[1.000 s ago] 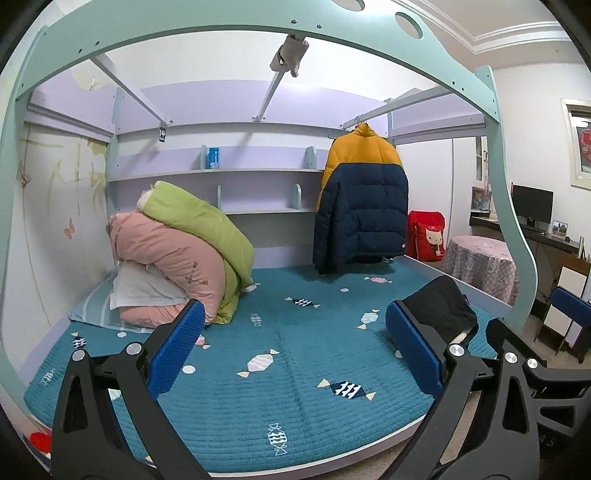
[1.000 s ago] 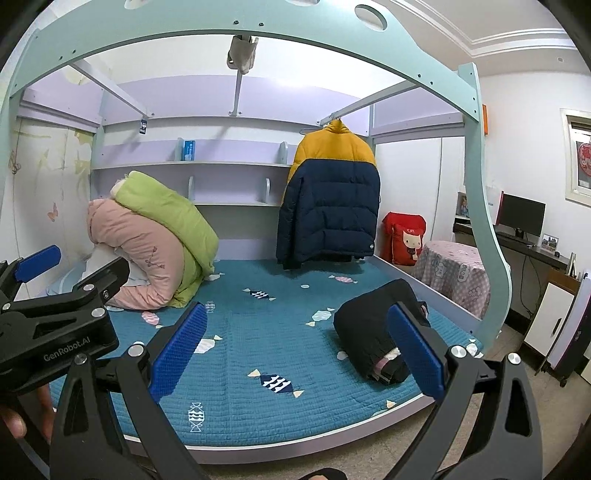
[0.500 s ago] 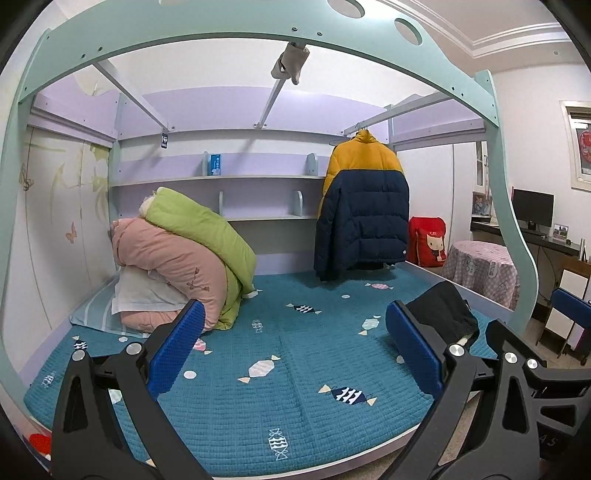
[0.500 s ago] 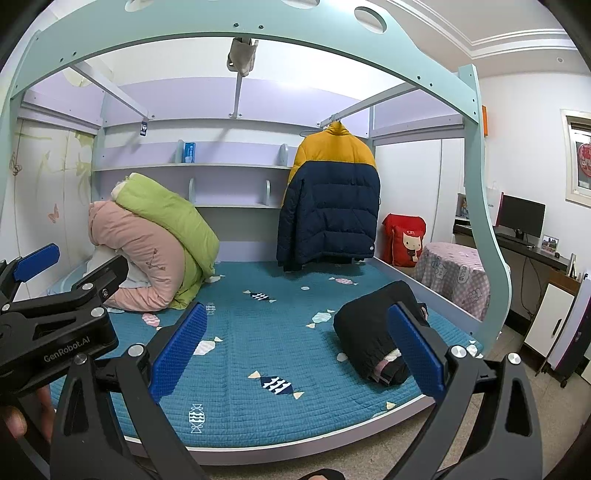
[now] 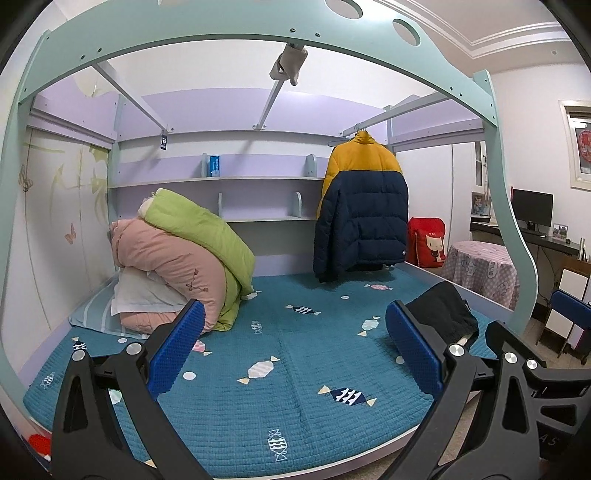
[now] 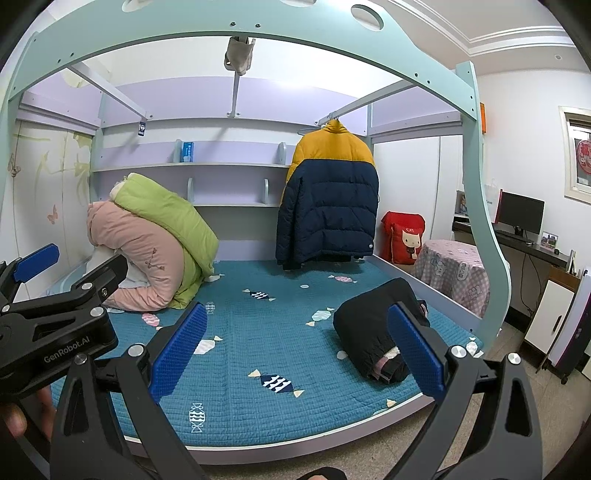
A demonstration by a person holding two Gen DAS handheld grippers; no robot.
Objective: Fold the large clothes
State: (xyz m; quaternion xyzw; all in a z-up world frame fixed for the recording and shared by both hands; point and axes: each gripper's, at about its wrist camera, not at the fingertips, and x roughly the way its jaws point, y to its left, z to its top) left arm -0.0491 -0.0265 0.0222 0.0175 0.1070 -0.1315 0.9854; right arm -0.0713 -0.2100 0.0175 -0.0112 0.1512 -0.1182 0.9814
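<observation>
A teal bed (image 5: 229,417) patterned with candies carries a pink quilt (image 5: 166,266) under a green quilt (image 5: 199,232) at its left end. A red cushion (image 6: 404,236) leans beside a round table (image 6: 454,273); a monitor (image 6: 521,212) stands beyond.

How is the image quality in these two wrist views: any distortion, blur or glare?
Left wrist view: strong fisheye bending of the bed frame, dark vignette at the corners, sharp, even indoor light, no glare. Right wrist view: same curvature and vignette, the black garment in focus; a blurred fingertip at the lower left edge.
</observation>
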